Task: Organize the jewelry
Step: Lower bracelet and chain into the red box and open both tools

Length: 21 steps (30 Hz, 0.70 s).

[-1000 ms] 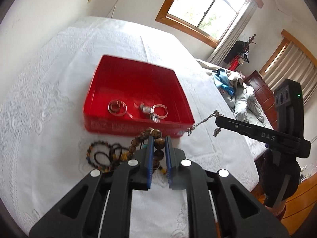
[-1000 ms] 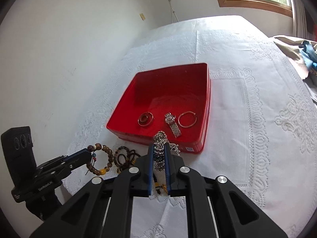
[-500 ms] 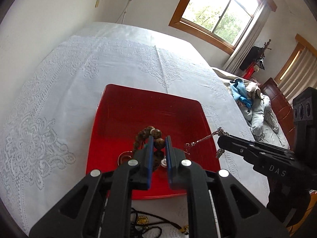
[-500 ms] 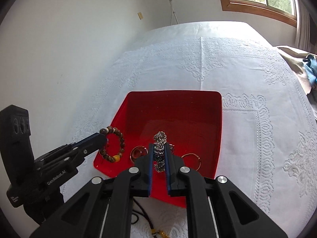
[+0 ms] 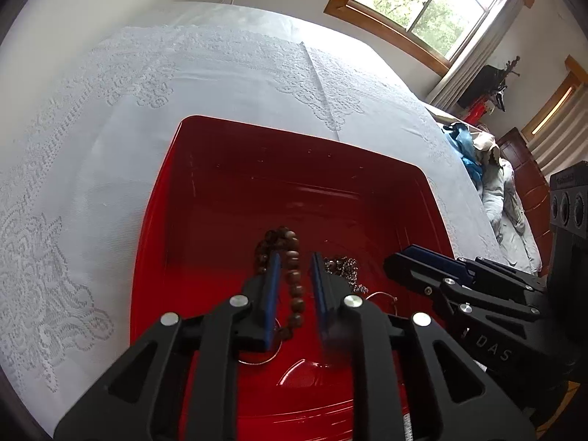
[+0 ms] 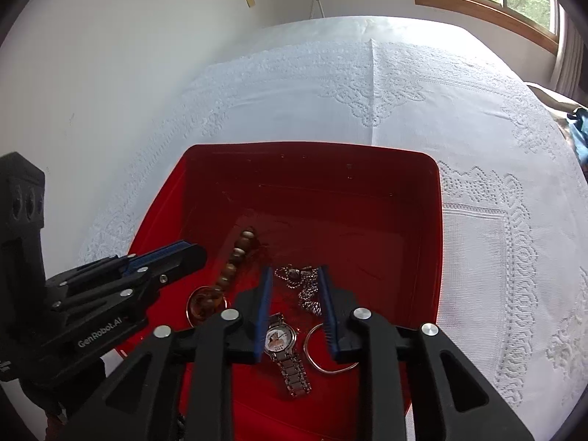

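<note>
A red tray (image 5: pixel 220 169) (image 6: pixel 439 220) sits on a white lace cloth. My left gripper (image 5: pixel 296 264) is open over the tray; a brown bead bracelet (image 5: pixel 294 275) (image 6: pixel 235 257) lies between its fingers on the tray floor. My right gripper (image 6: pixel 296 275) is open over the tray, and a silver chain (image 6: pixel 307 286) (image 5: pixel 345 266) lies between its fingertips. A wristwatch (image 6: pixel 283 345), a silver bangle (image 6: pixel 312 352) and a ring (image 6: pixel 202 303) also lie in the tray. The right gripper shows in the left wrist view (image 5: pixel 422 261), the left gripper in the right wrist view (image 6: pixel 183 253).
The white lace cloth (image 6: pixel 367 84) covers the bed around the tray. A wall runs along the left. A window (image 5: pixel 422 3) is at the back right, with bedding and clothes (image 5: pixel 488 169) beyond the bed's right edge.
Both grippers moved down into the tray and opened. The bead bracelet and the silver chain left the fingers and now lie on the tray floor.
</note>
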### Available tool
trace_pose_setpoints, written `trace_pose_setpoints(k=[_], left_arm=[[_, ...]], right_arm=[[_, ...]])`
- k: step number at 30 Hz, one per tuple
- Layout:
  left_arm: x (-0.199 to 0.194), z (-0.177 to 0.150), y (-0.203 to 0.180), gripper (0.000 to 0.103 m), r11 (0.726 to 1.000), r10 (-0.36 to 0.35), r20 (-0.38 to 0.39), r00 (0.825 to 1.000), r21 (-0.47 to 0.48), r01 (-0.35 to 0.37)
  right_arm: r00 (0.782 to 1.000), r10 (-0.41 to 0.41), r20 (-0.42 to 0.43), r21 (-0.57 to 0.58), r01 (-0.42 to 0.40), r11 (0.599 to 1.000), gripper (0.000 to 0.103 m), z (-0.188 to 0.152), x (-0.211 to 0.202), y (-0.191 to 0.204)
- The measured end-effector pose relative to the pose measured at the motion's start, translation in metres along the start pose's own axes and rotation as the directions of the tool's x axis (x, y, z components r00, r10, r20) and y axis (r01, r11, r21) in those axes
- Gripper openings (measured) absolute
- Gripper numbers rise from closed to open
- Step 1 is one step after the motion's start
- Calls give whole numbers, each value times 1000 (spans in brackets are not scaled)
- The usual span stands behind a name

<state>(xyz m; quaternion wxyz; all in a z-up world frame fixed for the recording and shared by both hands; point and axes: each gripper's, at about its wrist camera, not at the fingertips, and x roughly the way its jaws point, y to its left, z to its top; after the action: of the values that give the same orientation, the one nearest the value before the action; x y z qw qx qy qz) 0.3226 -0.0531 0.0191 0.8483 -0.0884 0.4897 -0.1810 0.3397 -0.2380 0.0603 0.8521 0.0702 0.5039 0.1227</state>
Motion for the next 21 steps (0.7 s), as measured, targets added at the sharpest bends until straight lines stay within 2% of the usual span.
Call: trace_pose_setpoints(k=[3,8,10,14,16,18,21], left_arm=[[-10,-5,0,27,1000,3,13,1000,-2,-3],[-33,-20,-3,41,999,29,48,998,13,-30],[-42,-27,-3,54,999,46,58,997,17,-47],[-60,-46,-3,66,996,87,83,993,28,-89],[-71,-59,-1,79,994,103,98,990,28,-106],[-80,-70,-1,80,993,113,115,987,21,-117],[-96,-86,1,88,989,146,146,978,4,-148]], right_arm=[[1000,13,25,5,-13,1000,27,-7,-9,-1],[998,16,64,-3,-16,1000,36,-25,-31,2],[997,5,80,-13,-4,1000,46,-33,-41,5],[993,-22,116,-22,24,999,63,-55,-64,9],[991,-38,127,-25,41,999,76,-62,-72,11],[988,-58,143,-30,62,998,80,-72,-80,14],[986,-66,153,-36,72,997,87,-87,-90,18]])
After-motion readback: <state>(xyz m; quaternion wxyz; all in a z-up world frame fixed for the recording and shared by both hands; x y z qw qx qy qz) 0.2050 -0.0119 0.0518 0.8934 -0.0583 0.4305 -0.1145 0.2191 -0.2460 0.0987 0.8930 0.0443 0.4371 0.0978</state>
